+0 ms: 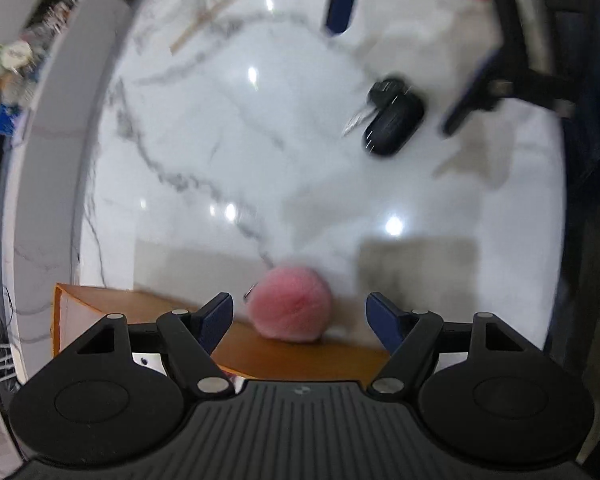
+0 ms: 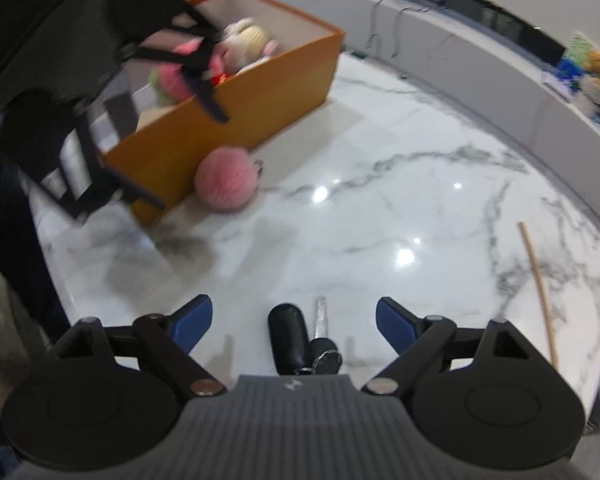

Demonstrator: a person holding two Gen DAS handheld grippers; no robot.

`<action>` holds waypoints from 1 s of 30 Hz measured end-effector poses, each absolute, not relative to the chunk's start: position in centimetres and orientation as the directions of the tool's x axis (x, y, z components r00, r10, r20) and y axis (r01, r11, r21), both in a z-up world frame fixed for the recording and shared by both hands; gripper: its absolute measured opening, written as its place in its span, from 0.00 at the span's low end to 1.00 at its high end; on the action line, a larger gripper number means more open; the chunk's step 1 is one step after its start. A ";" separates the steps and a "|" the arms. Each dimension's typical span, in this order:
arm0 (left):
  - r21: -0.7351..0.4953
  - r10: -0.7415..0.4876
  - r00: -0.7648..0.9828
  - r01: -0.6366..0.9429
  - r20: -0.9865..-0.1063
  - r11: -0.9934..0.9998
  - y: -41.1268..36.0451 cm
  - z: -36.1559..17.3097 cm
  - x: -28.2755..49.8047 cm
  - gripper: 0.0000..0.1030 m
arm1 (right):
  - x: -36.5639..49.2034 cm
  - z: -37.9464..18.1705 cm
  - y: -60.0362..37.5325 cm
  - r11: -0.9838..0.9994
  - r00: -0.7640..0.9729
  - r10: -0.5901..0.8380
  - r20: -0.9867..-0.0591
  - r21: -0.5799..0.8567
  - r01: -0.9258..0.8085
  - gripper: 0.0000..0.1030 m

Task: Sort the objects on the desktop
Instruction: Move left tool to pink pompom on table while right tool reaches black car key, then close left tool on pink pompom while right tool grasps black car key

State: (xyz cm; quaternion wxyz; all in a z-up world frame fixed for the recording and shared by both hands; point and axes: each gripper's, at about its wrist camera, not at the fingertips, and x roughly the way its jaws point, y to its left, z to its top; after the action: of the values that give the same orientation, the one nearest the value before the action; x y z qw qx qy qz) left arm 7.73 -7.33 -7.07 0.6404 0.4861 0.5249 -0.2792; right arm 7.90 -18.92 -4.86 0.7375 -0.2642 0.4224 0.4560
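Black key fob [image 2: 290,338] lay between your right claw's [image 2: 294,320] spread, empty jaws, long axis pointing away; your left claw [image 1: 300,314], likewise apart, hung over the pink pompom [image 1: 290,304].

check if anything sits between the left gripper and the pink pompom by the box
Nothing visible does. The pink pompom lies on the marble against the orange box, between the open fingers of the left gripper, with no other object in the gap.

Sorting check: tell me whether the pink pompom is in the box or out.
Out: the pompom lies on the table against the box wall.
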 end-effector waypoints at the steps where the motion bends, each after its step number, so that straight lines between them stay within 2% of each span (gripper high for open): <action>1: 0.318 0.185 0.266 0.870 -0.946 0.376 -7.4 -7.5 8.5 0.84 | 8.2 -5.3 -18.8 0.442 0.218 0.439 -0.872 -0.001 -0.897 0.89; 5: 0.275 0.264 0.178 0.876 -0.948 0.397 -7.4 -9.5 11.2 0.85 | 9.1 -7.3 -18.9 0.441 0.190 0.410 -0.892 0.012 -0.897 0.89; 14: 0.228 0.360 0.072 0.881 -0.930 0.415 -7.2 -12.8 13.7 0.86 | 9.7 -9.2 -19.2 0.431 0.157 0.399 -0.904 0.033 -0.902 0.89; 24: 0.212 0.377 0.032 0.869 -0.926 0.448 -6.2 -15.4 14.2 0.87 | 9.7 -10.8 -17.6 0.381 0.134 0.377 -0.916 0.022 -0.924 0.88; 27: 0.197 0.356 0.020 0.861 -0.934 0.469 -5.8 -15.4 14.5 0.89 | 10.1 -11.4 -17.4 0.386 0.135 0.361 -0.923 0.016 -0.922 0.82; 30: 0.177 0.335 0.003 0.854 -0.942 0.489 -5.3 -15.3 14.8 0.89 | 10.4 -11.6 -17.2 0.395 0.148 0.355 -0.923 0.005 -0.919 0.80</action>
State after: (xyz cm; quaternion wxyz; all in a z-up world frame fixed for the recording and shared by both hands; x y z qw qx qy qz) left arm 14.83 -5.32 -15.27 0.5495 0.4468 0.6654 -0.2359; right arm 10.40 -17.19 -11.58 0.6942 -0.3035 0.4644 0.4585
